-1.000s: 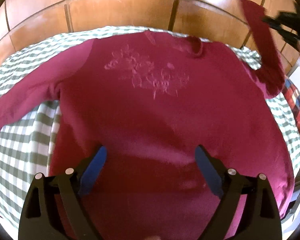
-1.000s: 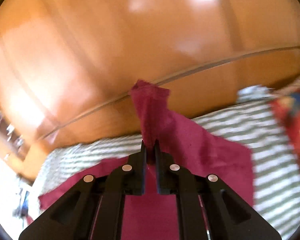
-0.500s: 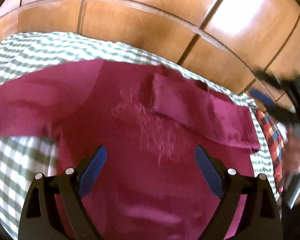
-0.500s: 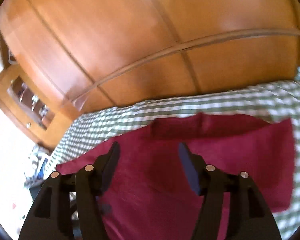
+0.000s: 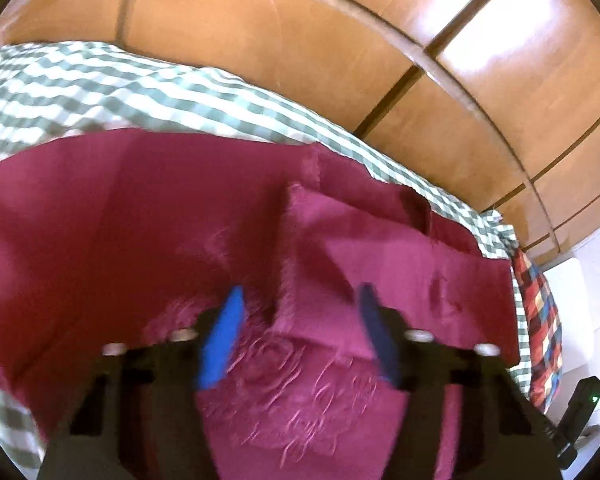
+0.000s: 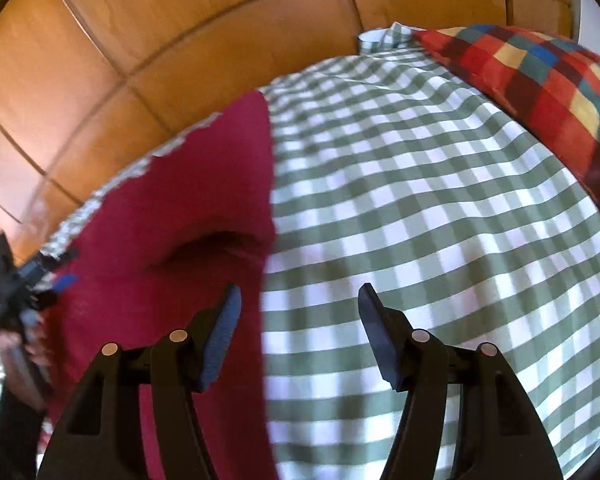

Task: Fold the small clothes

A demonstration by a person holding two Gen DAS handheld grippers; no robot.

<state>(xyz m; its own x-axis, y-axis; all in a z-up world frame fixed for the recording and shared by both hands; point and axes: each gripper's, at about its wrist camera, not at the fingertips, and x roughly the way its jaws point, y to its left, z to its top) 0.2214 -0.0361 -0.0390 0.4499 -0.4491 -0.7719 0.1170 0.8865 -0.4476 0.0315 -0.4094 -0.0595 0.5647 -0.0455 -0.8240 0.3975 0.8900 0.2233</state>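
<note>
1. Left wrist view: the maroon sweater point(image 5: 112, 240) lies spread across the middle of the frame on the green-checked bedspread point(image 5: 100, 80), with one sleeve point(image 5: 380, 248) folded in over the chest, its cuff end near centre frame.
2. Just below centre in that view, the left gripper point(image 5: 300, 312) has its blue pads either side of the folded sleeve's lower edge; its jaws are closing, and cloth lies between them, though I see no pinch yet (the frame is blurred).
3. Right wrist view: the right gripper point(image 6: 300, 312) stands open with nothing in it, over the sweater's side edge point(image 6: 260, 208), which runs down centre-left of the frame, with bare bedspread to the right.
4. To do this step well, I judge that the left pads should take only the layer meant to move. Catching the embroidered chest point(image 5: 292, 380) beneath would drag the body out of square.
5. The right gripper would do best to pin or take the side edge low and flat, so that the next fold line runs parallel to it.
6. The other sleeve, toward the left of the left wrist view, looks not yet folded.
7. Containers: none shows in either view. A patchwork pillow point(image 6: 540, 76) lies upper right in the right wrist view, with wooden wardrobe panels point(image 6: 160, 40) behind the bed.
</note>
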